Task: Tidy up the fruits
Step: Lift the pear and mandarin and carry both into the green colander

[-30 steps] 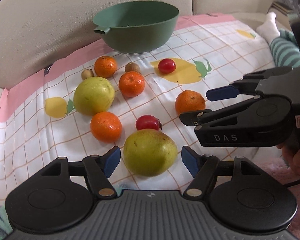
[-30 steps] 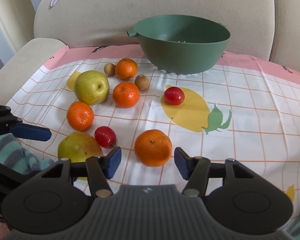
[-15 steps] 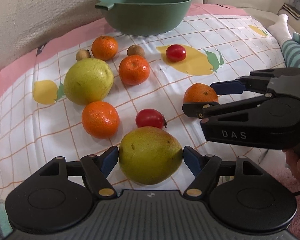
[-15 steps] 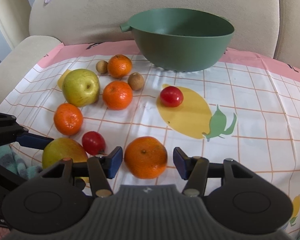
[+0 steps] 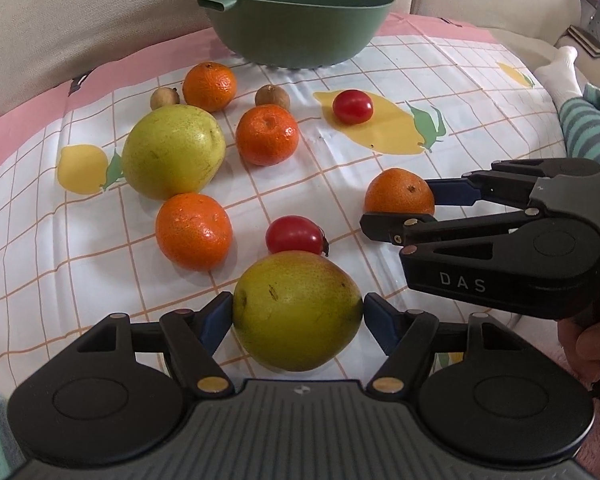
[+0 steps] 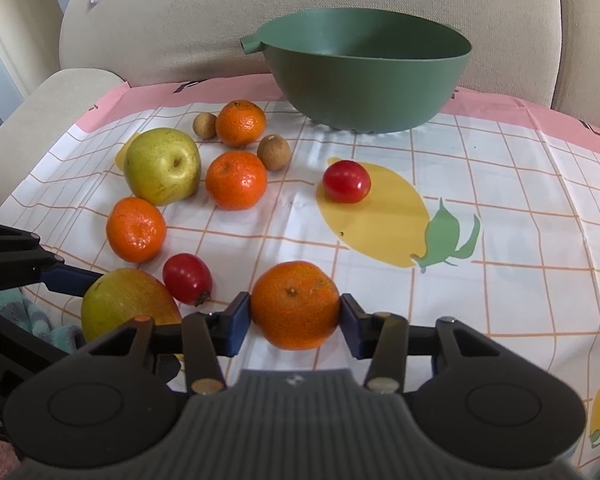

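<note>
A yellow-green pear [image 5: 296, 280] lies on the checked cloth [image 5: 340, 160] near its front edge. My left gripper [image 5: 298, 314] is closing on it, and both blue pads touch its sides. To the right, an orange mandarin [image 6: 296, 304] sits between the pads of my right gripper [image 6: 294, 316], whose jaws are closing and press on it. The left wrist view shows that mandarin [image 5: 398, 196] in the right gripper [image 5: 400, 208] from the side. A green bowl [image 6: 372, 80] stands at the back, with no fruit visible inside it.
A second pear [image 5: 172, 152], three more mandarins, two red cherry tomatoes [image 5: 296, 236] [image 5: 352, 106] and two small brown fruits lie on the cloth between me and the bowl. A beige sofa back rises behind it. A striped leg with a white sock [image 5: 588, 124] rests at the right.
The left gripper dropped closer to the pear and its pads came in against it. The right gripper's jaws narrowed until the pads met the mandarin.
</note>
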The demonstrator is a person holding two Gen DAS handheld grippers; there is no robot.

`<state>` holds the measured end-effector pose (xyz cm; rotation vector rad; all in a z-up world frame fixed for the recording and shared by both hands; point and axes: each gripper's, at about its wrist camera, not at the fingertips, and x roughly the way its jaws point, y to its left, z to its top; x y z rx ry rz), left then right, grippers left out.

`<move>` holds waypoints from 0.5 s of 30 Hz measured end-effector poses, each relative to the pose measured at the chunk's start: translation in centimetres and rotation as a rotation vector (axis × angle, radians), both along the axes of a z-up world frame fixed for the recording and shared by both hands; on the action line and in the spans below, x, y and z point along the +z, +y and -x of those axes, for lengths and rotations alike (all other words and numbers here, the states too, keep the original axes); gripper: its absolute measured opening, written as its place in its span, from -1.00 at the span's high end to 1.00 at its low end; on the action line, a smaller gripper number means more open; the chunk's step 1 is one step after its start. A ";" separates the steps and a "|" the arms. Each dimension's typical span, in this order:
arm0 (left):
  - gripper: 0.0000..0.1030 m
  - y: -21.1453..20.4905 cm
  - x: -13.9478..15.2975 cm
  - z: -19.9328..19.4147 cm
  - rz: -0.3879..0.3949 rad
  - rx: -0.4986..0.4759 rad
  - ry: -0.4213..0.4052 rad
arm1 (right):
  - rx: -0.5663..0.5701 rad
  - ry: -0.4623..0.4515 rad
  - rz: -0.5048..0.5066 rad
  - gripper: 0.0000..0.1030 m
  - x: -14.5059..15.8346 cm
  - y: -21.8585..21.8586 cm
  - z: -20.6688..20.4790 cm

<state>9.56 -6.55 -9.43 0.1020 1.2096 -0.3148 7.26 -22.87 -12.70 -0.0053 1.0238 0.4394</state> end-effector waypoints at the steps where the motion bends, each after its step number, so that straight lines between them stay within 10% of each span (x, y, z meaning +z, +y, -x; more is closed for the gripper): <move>1: -0.58 0.0 0.1 0.1 -0.005 0.002 -0.005 | 0.000 -0.004 0.004 0.13 0.1 0.0 0.0; 15: -0.58 1.2 3.6 1.5 0.017 0.039 -0.098 | -0.004 -0.107 0.032 0.13 2.6 -0.3 2.0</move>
